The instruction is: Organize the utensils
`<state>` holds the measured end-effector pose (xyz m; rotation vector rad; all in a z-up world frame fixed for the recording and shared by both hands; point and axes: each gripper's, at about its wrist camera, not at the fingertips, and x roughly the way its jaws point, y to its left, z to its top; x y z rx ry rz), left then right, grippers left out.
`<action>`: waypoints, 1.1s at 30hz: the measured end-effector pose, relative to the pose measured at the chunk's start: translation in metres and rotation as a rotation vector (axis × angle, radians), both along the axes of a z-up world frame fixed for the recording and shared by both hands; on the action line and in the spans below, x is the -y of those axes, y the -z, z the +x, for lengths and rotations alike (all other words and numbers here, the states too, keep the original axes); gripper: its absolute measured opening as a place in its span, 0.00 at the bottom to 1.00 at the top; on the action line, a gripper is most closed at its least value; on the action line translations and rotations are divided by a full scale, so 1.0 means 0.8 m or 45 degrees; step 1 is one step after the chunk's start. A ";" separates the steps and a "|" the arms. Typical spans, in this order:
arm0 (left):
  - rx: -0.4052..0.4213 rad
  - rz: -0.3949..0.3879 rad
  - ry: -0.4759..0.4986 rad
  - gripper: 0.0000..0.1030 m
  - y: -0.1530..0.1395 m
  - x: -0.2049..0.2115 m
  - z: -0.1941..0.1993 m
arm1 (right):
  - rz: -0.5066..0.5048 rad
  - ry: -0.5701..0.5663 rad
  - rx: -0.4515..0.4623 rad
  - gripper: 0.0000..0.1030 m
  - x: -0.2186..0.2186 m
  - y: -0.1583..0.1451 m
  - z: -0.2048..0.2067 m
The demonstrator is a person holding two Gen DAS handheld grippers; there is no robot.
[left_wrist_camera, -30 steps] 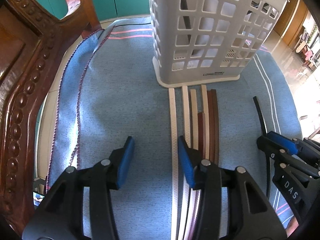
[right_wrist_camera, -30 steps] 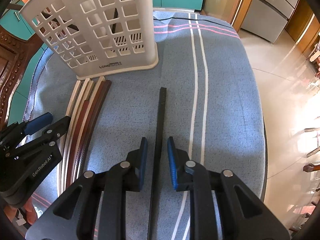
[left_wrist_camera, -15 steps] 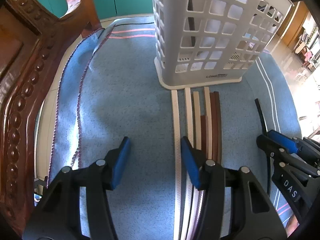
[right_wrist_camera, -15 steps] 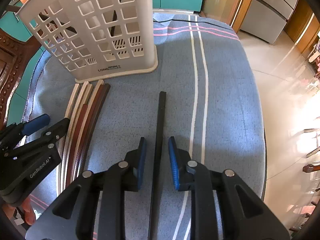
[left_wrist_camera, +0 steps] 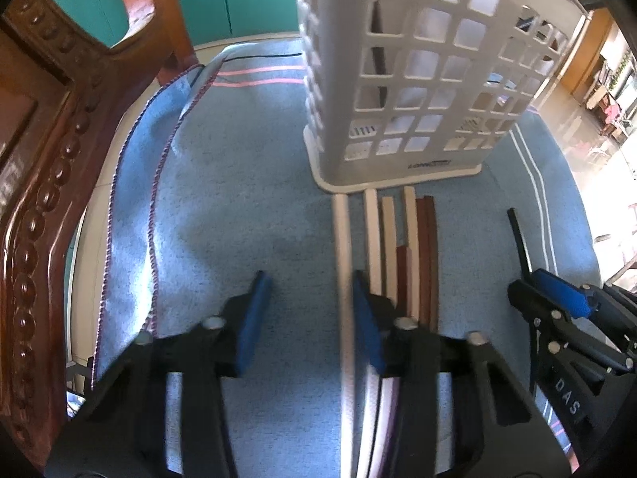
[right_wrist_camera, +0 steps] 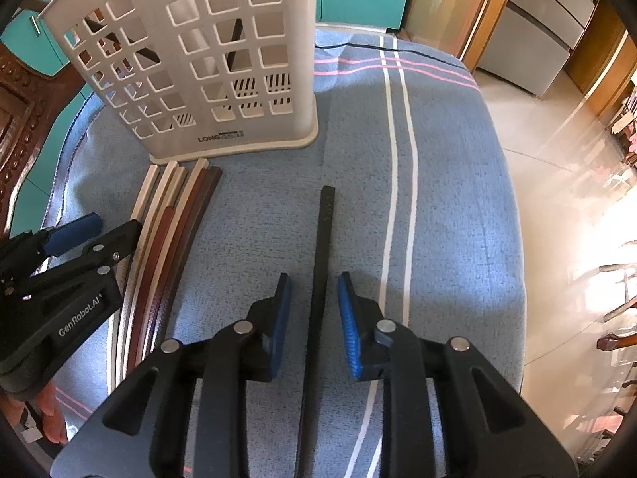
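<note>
A white lattice basket (left_wrist_camera: 398,79) (right_wrist_camera: 207,59) stands upright on the blue cloth with a few dark sticks inside. In front of it lies a row of cream and brown sticks (left_wrist_camera: 414,247) (right_wrist_camera: 175,219). My left gripper (left_wrist_camera: 308,310) (right_wrist_camera: 95,231) straddles the leftmost white stick (left_wrist_camera: 342,247). Its jaws are closing. The stick lies against the right pad and the left pad is well off it. My right gripper (right_wrist_camera: 314,310) (left_wrist_camera: 557,298) straddles a lone black stick (right_wrist_camera: 324,239) (left_wrist_camera: 517,239). Those jaws are also closing, with a small gap on each side.
The blue cloth (right_wrist_camera: 438,199) has white and pink stripes and covers a round-edged table. A carved wooden chair (left_wrist_camera: 40,199) crowds the left side. The shiny floor (right_wrist_camera: 557,159) drops away on the right. A person's fingers (right_wrist_camera: 51,418) show under the left gripper.
The left jaws widened a little, then narrowed again around the white stick. The right jaws and the black stick look almost the same. Neither stick has moved.
</note>
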<state>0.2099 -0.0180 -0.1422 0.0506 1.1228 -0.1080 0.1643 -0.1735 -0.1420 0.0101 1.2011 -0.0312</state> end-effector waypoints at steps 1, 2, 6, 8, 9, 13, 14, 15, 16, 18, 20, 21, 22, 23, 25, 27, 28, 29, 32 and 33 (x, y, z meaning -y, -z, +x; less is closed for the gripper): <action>0.001 -0.001 0.008 0.18 -0.001 0.002 -0.001 | 0.011 0.006 -0.004 0.08 0.004 -0.001 0.001; 0.001 -0.005 0.016 0.12 -0.002 0.004 -0.001 | 0.026 0.014 -0.004 0.07 0.005 -0.001 0.001; 0.045 -0.041 0.017 0.07 -0.014 0.007 -0.004 | 0.045 0.017 0.009 0.06 0.010 -0.007 0.002; 0.090 -0.060 0.025 0.07 -0.029 0.009 -0.007 | 0.056 0.018 0.032 0.06 0.016 -0.016 0.001; 0.124 -0.077 0.031 0.07 -0.041 0.009 -0.011 | 0.069 0.019 0.046 0.06 0.019 -0.024 -0.002; 0.230 -0.158 0.049 0.07 -0.089 0.004 -0.033 | 0.156 0.005 0.151 0.06 0.035 -0.077 -0.022; 0.268 -0.183 0.059 0.07 -0.105 0.001 -0.042 | 0.184 -0.006 0.186 0.06 0.039 -0.095 -0.030; 0.306 -0.205 0.071 0.07 -0.122 -0.002 -0.051 | 0.214 -0.024 0.230 0.06 0.044 -0.115 -0.042; 0.338 -0.222 0.078 0.07 -0.134 -0.005 -0.060 | 0.229 -0.039 0.265 0.06 0.047 -0.128 -0.050; 0.419 -0.258 0.100 0.07 -0.164 -0.012 -0.081 | 0.245 -0.069 0.351 0.06 0.052 -0.159 -0.067; 0.478 -0.281 0.105 0.07 -0.184 -0.018 -0.094 | 0.272 -0.094 0.429 0.06 0.058 -0.188 -0.086; 0.503 -0.299 0.105 0.07 -0.193 -0.022 -0.101 | 0.290 -0.101 0.455 0.06 0.062 -0.198 -0.091; 0.535 -0.325 0.101 0.07 -0.205 -0.026 -0.108 | 0.318 -0.102 0.489 0.06 0.070 -0.212 -0.100; 0.568 -0.343 0.095 0.07 -0.217 -0.029 -0.112 | 0.347 -0.098 0.523 0.06 0.075 -0.226 -0.107; 0.654 -0.370 0.088 0.07 -0.247 -0.032 -0.120 | 0.387 -0.089 0.585 0.06 0.083 -0.248 -0.114; 0.736 -0.396 0.084 0.07 -0.274 -0.035 -0.122 | 0.413 -0.073 0.670 0.06 0.089 -0.278 -0.118; 0.799 -0.420 0.080 0.07 -0.293 -0.038 -0.125 | 0.416 -0.067 0.701 0.06 0.092 -0.287 -0.117; 0.850 -0.441 0.072 0.07 -0.309 -0.038 -0.123 | 0.416 -0.055 0.739 0.06 0.094 -0.299 -0.115; 0.979 -0.490 0.026 0.07 -0.346 -0.037 -0.115 | 0.437 -0.009 0.845 0.06 0.096 -0.331 -0.097; 1.018 -0.490 0.001 0.07 -0.354 -0.037 -0.110 | 0.452 0.006 0.877 0.06 0.098 -0.338 -0.092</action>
